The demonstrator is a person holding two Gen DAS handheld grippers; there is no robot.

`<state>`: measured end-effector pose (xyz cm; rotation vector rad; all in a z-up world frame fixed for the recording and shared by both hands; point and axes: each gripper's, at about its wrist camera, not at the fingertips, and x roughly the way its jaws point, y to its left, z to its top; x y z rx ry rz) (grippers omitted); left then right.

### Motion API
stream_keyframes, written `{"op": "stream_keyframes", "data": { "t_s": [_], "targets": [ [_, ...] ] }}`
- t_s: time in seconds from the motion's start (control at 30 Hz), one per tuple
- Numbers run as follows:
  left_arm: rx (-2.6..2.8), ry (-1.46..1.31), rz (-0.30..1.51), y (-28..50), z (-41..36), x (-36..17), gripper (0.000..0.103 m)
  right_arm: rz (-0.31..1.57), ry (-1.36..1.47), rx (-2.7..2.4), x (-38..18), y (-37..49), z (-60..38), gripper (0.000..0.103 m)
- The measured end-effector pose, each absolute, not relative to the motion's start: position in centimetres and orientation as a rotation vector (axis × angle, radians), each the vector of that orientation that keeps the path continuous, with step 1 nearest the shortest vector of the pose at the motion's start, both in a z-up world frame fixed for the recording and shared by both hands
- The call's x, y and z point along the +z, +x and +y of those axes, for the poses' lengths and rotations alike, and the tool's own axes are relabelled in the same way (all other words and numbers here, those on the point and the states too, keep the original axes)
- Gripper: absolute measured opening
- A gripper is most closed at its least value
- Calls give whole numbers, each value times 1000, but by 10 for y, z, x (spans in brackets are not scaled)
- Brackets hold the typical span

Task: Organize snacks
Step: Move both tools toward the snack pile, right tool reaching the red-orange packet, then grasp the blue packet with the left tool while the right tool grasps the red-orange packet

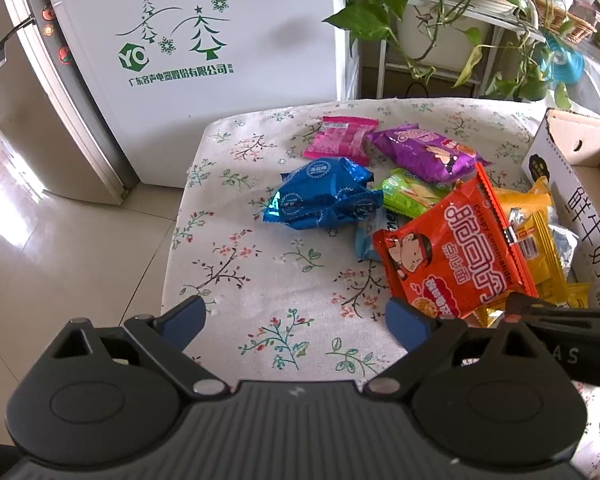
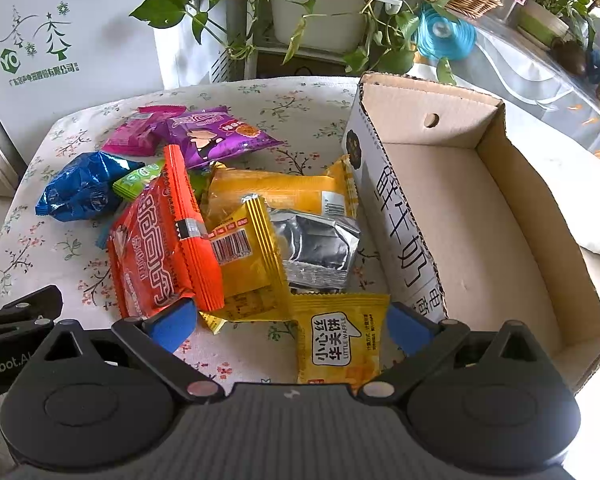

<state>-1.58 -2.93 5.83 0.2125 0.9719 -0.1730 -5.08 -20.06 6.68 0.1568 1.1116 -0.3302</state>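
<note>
Only the right wrist view looks into the cardboard box (image 2: 480, 208), open-topped at three o'clock on the flowered surface (image 2: 40, 248), with large Chinese characters printed down its white outer wall. The same view alone shows the small yellow packet (image 2: 340, 340) marked "LITTLE WAFFLE" at six o'clock, between the blue pads of the right claw (image 2: 292, 328), whose jaws stand wide and press on nothing. A crumpled silver packet (image 2: 316, 248) is plain here too, at the middle of the heap. The left wrist view alone shows a pale blue packet (image 1: 370, 236) half under the pile, and the white appliance (image 1: 204, 40) at twelve o'clock with green trees and a "YO" badge.

The snacks lie loose on the surface, just beside the box and outside it. Counted over both views: one pink packet (image 1: 340, 136), one purple packet (image 1: 428, 152), one blue foil packet (image 1: 320, 196), one green packet (image 1: 408, 192), one red-orange packet (image 1: 452, 248) reading "Crispy commander", and several yellow ones whose number I cannot tell, since they overlap.

The left claw (image 1: 296, 320) hangs wide open over bare cloth at six o'clock, holding nothing.
</note>
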Motion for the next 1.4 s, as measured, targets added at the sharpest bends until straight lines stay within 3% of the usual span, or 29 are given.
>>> {"op": "stream_keyframes", "data": {
  "t_s": [0.87, 1.3, 1.4],
  "targets": [
    [-202, -8, 953, 35, 9, 85, 95, 952, 365, -95, 97, -56, -233, 102],
    [-297, -36, 995, 91, -18, 61, 95, 922, 323, 60, 84, -42, -219, 73],
    [-301, -36, 1019, 99, -23, 51, 95, 930, 329, 65, 79, -38, -219, 70]
  ]
}}
